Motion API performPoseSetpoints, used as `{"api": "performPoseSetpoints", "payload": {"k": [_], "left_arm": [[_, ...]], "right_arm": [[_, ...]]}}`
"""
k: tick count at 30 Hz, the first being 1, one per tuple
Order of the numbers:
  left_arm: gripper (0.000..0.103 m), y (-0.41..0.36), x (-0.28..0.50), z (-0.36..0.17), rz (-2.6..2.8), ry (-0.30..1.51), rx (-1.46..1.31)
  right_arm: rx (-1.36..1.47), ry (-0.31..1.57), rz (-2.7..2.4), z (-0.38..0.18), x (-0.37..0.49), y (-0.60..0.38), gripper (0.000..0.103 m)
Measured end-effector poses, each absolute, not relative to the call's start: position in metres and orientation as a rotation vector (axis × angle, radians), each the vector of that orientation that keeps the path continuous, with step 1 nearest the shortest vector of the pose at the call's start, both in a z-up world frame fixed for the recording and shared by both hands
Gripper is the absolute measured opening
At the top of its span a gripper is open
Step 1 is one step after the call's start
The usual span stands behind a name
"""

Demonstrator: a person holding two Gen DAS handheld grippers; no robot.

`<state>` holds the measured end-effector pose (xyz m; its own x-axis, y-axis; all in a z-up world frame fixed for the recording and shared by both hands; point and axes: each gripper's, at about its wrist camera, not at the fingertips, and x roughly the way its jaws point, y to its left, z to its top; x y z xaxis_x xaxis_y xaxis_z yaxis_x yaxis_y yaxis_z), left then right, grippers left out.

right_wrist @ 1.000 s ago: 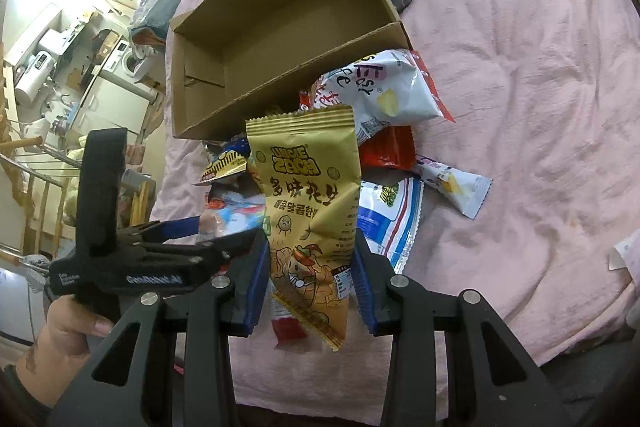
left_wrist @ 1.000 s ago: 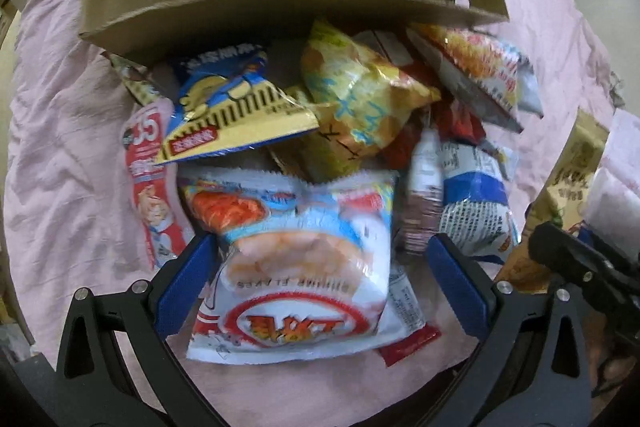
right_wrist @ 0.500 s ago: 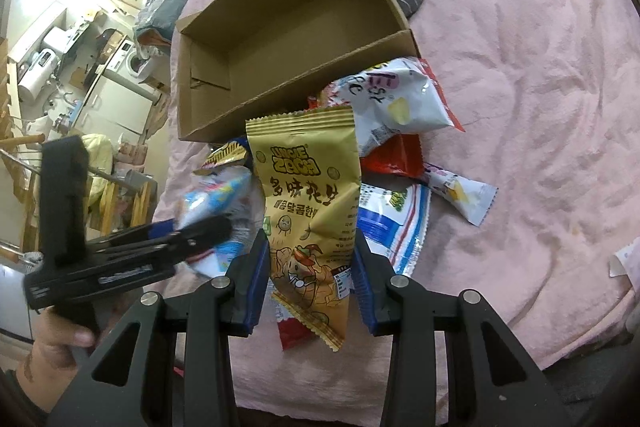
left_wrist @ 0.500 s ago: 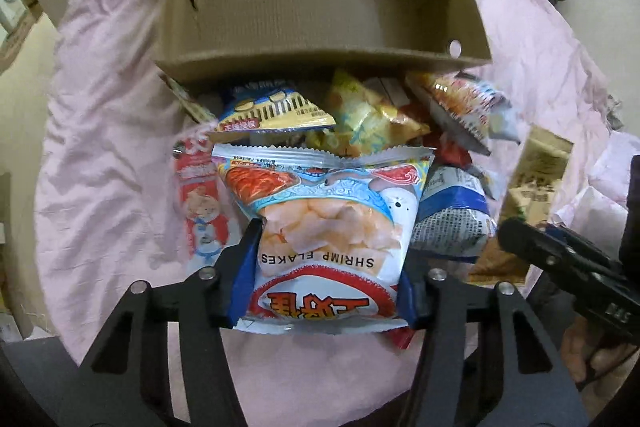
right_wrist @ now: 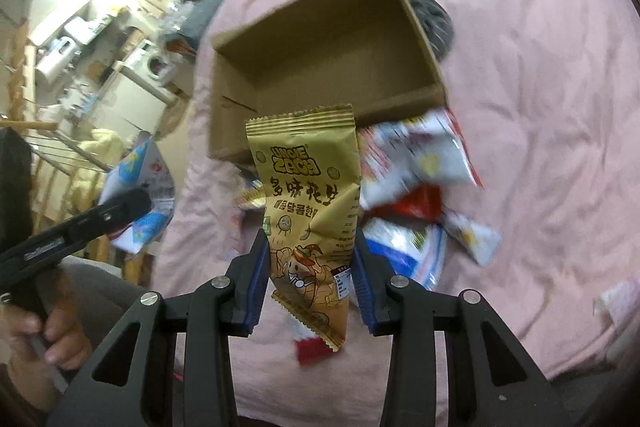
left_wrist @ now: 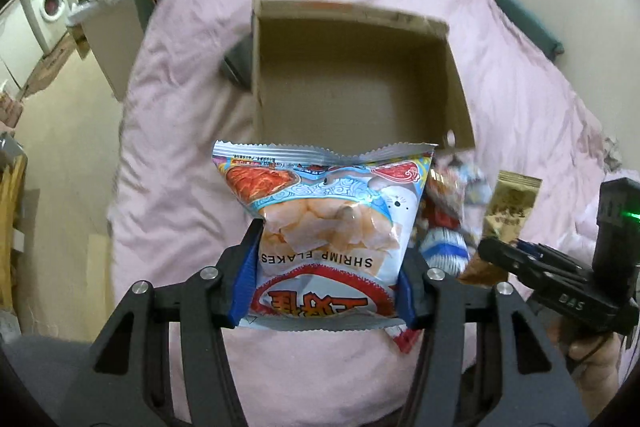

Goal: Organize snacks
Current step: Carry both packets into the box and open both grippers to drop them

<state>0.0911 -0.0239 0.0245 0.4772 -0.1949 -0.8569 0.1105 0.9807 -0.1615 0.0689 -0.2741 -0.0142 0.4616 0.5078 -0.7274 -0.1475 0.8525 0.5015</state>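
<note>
My left gripper (left_wrist: 326, 267) is shut on a shrimp flakes bag (left_wrist: 328, 219) and holds it in the air in front of the open cardboard box (left_wrist: 356, 87), which looks empty inside. My right gripper (right_wrist: 310, 267) is shut on a gold peanut packet (right_wrist: 310, 203) and holds it up in front of the same box (right_wrist: 320, 59). The right gripper and its packet also show at the right of the left wrist view (left_wrist: 508, 211). The left gripper with its bag shows at the left of the right wrist view (right_wrist: 136, 195). Loose snack bags (right_wrist: 416, 163) lie on the pink bedspread (right_wrist: 540, 107) below the box.
A dark striped cloth (right_wrist: 432, 15) lies behind the box. The bed edge is at the left (left_wrist: 132, 147), with bare floor (left_wrist: 64, 131) and a washing machine (left_wrist: 48, 3) beyond. More snack bags (left_wrist: 448, 211) lie right of the shrimp bag.
My left gripper closed on the shrimp flakes bag and lifted it off the pile. Both grippers rose, so the box now shows from higher up. The right gripper kept its packet.
</note>
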Motion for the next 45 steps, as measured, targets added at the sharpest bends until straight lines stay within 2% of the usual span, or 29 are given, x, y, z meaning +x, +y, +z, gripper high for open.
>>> {"api": "performPoseSetpoints", "payload": {"k": [10, 18, 28, 36, 45], "left_arm": [[0.052, -0.023, 0.149, 0.033, -0.148, 0.986, -0.021], [0.052, -0.049, 0.19, 0.014, -0.141, 0.959, 0.039], [0.051, -0.058, 0.228, -0.03, -0.133, 0.974, 0.033], [0.052, -0.075, 0.23, -0.032, -0.107, 0.89, 0.138], [0.054, -0.072, 0.232, -0.035, -0.108, 0.905, 0.117]], "right_arm": [[0.374, 0.962, 0.441, 0.02, 0.148, -0.261, 0.04], [0.345, 0.969, 0.436, 0.005, 0.199, -0.247, 0.04], [0.354, 1.0, 0.398, -0.04, 0.223, -0.245, 0.04], [0.328, 1.03, 0.367, -0.055, 0.228, -0.243, 0.04], [0.325, 1.053, 0.341, -0.061, 0.238, -0.243, 0.043]]}}
